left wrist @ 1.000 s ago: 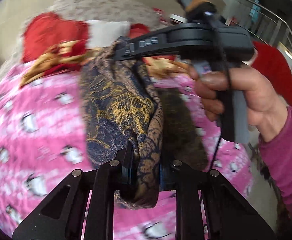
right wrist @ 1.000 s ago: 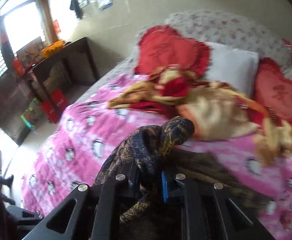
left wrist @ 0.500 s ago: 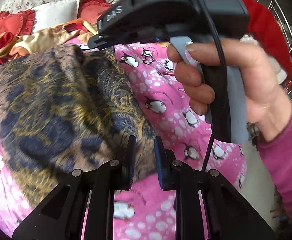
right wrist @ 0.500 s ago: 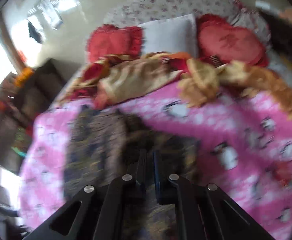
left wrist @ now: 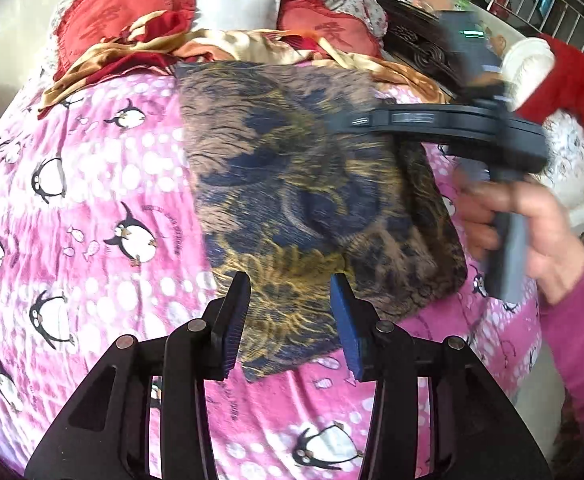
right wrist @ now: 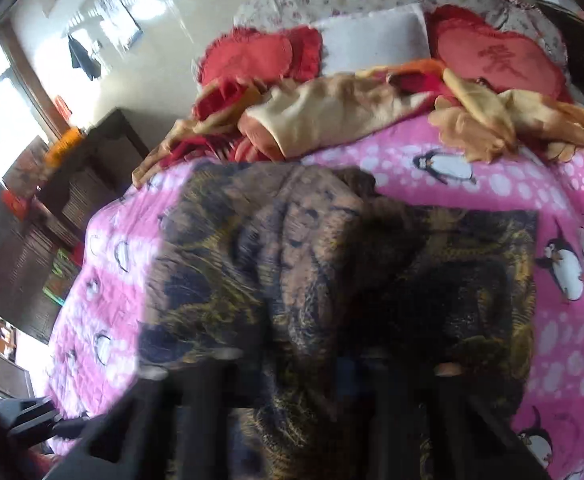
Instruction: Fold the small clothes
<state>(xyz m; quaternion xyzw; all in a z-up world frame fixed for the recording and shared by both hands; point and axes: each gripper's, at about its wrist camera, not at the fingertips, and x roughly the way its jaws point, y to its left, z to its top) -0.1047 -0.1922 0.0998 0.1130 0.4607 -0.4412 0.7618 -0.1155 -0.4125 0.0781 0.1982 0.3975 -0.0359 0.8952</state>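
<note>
A brown, navy and gold patterned cloth (left wrist: 292, 168) lies folded on the pink penguin bedspread (left wrist: 92, 200). My left gripper (left wrist: 290, 280) hovers over the cloth's near edge. Its jaws are opening and its blue pads stand clear of the fabric. A hand in a pink sleeve (left wrist: 532, 232) holds my right gripper (left wrist: 344, 120), whose tip rests at the cloth's far right part. The right wrist view is blurred. There the cloth (right wrist: 252, 240) bunches up into my right gripper (right wrist: 304, 356), which looks shut on a fold of it.
Red heart pillows (left wrist: 108, 16), a white pillow (left wrist: 236, 8) and crumpled gold and red clothes (left wrist: 252, 46) fill the head of the bed. A dark cabinet (right wrist: 92, 168) stands beside the bed. A metal railing (left wrist: 548, 8) and a red garment (left wrist: 572, 80) are at the right.
A second ago the cloth hung lifted between both grippers. It has been lowered and now lies spread on the bedspread. The left jaws have opened and let go of it.
</note>
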